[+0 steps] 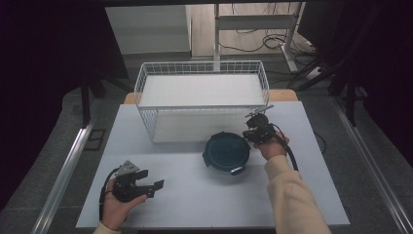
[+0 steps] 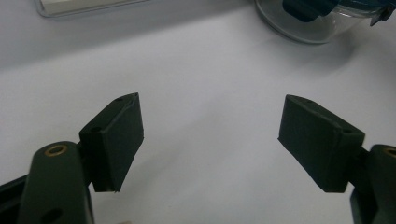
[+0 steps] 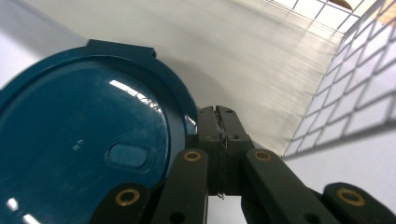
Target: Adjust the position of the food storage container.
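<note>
A round clear container with a dark teal lid stands in the middle of the white table. My right gripper is at the lid's right rim, close in front of the wire basket. In the right gripper view its jaws are pressed together right beside the lid, and I see nothing between them. My left gripper rests low near the table's front left and points toward the container. Its pads stand wide apart over bare table, with the container farther off.
A white wire basket with a white floor stands at the back of the table, just behind the container; its mesh wall is close on the right gripper's right. Dark curtains and cables lie beyond the table.
</note>
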{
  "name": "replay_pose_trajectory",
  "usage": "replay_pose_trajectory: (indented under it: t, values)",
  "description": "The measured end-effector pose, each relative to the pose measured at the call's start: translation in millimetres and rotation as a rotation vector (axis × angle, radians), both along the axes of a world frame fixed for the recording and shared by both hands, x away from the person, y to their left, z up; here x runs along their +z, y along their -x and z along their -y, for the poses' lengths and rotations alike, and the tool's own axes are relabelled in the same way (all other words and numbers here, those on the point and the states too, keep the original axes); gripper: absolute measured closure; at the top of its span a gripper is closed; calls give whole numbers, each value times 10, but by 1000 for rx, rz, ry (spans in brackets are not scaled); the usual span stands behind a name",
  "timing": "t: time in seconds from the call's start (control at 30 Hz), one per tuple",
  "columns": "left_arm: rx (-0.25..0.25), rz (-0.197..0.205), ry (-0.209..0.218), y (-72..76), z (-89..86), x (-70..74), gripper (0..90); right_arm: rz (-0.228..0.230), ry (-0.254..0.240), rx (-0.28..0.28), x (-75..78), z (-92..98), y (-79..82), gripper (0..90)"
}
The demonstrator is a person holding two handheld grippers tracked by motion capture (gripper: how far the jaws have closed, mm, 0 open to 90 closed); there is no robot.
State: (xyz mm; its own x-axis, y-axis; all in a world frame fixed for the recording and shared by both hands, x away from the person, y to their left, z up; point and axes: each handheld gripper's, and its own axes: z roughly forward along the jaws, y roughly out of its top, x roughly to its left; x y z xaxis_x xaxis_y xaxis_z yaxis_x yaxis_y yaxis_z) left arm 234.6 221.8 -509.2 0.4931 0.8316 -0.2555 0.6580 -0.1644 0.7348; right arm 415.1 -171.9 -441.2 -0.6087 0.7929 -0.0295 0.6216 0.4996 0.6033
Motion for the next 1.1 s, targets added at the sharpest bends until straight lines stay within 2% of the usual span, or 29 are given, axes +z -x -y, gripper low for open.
replay_pose_trajectory:
  t: [0.27,0.3,0.43,0.57,0.93,1.1]
  values:
    - [-4,3,4,-15,-25,-5,217,31,-1,7,-99,-50,-96,894]
    - [-7,1,3,-20,-28,-7,217,31,10,26,-129,-66,-115,894]
    - [-7,-1,1,-30,-33,-18,217,43,33,46,-172,-101,-133,898]
    - [-4,-3,0,-35,-44,-17,217,54,43,48,-198,-124,-136,900]
    - [-5,-10,-6,-49,-33,-25,218,52,78,59,-188,-176,-47,900]
    - [-6,-9,-4,-50,-23,-26,218,35,80,78,-187,-230,15,900]
